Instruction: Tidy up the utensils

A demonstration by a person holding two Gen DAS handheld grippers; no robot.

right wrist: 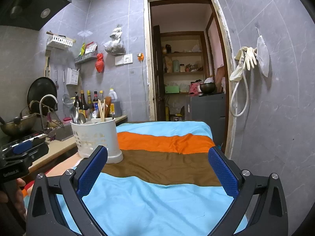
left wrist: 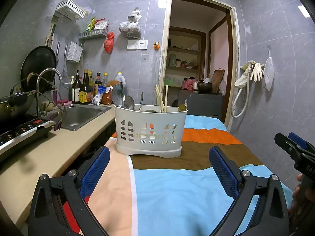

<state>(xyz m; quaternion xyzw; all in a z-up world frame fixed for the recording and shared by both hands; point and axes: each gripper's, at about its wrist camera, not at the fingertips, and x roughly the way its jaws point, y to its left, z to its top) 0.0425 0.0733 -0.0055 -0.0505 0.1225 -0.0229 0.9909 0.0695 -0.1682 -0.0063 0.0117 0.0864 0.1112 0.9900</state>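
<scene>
The utensil caddy (left wrist: 150, 131) is matt white plastic with cut-out slots. Spoons (left wrist: 126, 100) in it are shiny metal; the chopsticks (left wrist: 162, 98) look like pale wood, perhaps bamboo. The striped cloth (left wrist: 177, 192) is soft and wrinkled. Each gripper's pads (right wrist: 222, 173) are blue, finely textured. The sink (left wrist: 82, 116) is brushed steel.
</scene>
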